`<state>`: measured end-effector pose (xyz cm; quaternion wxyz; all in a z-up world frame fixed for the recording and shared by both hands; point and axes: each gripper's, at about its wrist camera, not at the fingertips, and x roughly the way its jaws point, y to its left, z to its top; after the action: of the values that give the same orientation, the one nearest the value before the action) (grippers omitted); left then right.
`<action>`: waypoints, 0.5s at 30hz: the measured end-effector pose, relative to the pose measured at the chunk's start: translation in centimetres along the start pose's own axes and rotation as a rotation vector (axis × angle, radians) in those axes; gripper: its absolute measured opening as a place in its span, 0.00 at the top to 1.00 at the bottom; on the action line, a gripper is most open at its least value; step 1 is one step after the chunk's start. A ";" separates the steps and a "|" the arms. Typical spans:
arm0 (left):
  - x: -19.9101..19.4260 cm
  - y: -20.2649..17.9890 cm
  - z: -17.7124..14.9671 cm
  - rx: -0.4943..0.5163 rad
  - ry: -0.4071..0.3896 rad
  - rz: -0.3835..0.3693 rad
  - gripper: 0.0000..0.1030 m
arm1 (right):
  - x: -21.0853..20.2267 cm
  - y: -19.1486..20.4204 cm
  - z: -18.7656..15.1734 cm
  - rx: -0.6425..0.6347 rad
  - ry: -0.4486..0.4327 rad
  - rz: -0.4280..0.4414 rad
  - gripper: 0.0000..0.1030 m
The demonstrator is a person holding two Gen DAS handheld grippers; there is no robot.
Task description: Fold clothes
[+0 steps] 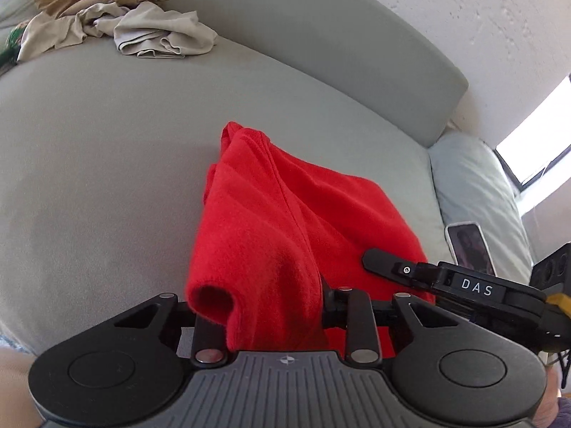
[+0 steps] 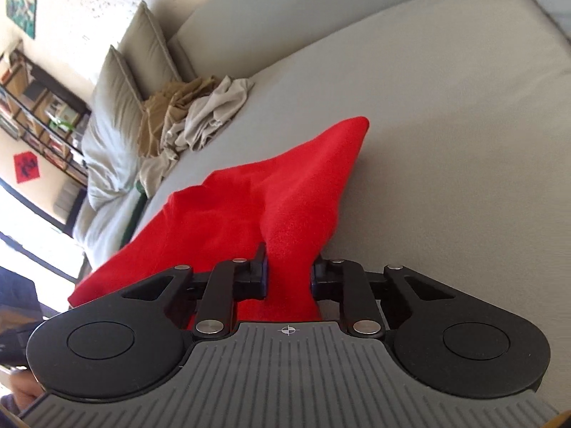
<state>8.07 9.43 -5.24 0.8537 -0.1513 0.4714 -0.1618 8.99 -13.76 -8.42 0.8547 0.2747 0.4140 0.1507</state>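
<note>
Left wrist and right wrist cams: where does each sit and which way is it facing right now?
Left wrist: on the left gripper, looking across the grey sofa seat toward its backrest; jaws shut on the red garment; the right gripper enters from the right.
Right wrist: on the right gripper, facing along the seat toward the cushions and bookshelf; jaws grip the red garment.
Shared: red garment, beige clothes pile.

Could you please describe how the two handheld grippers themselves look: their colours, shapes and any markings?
Both look alike. The left gripper and the right gripper each have a grey ribbed plate with a small crosshair mark, two round black discs at the sides, and black linkage bars with silver pins. The left view shows white letters "DAS" on the right gripper's black side.
</note>
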 end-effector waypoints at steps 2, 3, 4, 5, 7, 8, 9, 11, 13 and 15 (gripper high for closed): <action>-1.0 -1.8 -0.3 0.038 0.024 -0.039 0.72 | -2.6 0.6 -0.5 -0.026 -0.011 -0.035 0.80; -1.3 -2.6 -0.6 0.056 0.043 -0.071 0.72 | -4.2 0.3 -0.8 -0.022 -0.016 -0.047 0.80; -1.7 -3.4 -0.9 0.073 0.062 -0.105 0.72 | -5.8 0.0 -1.1 -0.014 -0.020 -0.059 0.80; -1.8 -4.2 -1.2 0.086 0.087 -0.138 0.72 | -7.8 -0.9 -1.6 0.013 -0.021 -0.069 0.80; -1.7 -6.2 -1.8 0.111 0.141 -0.206 0.72 | -11.5 -2.8 -2.5 0.077 -0.029 -0.082 0.80; -1.5 -7.5 -2.0 0.127 0.161 -0.233 0.72 | -13.4 -3.9 -3.0 0.114 -0.036 -0.092 0.80; -1.2 -8.8 -2.3 0.143 0.180 -0.259 0.72 | -15.2 -5.0 -3.5 0.152 -0.044 -0.102 0.80; -0.3 -12.4 -2.6 0.203 0.194 -0.298 0.72 | -18.6 -7.3 -4.1 0.219 -0.080 -0.133 0.80; 1.0 -16.3 -2.7 0.248 0.182 -0.333 0.72 | -22.0 -9.4 -4.2 0.259 -0.137 -0.167 0.80; 2.5 -20.5 -2.4 0.277 0.146 -0.377 0.72 | -25.0 -11.5 -3.2 0.257 -0.209 -0.218 0.80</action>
<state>4.57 -10.32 0.04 0.7847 -0.1062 0.4684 -0.3919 -8.47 -33.98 -1.27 0.8621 0.3490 0.3664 -0.0263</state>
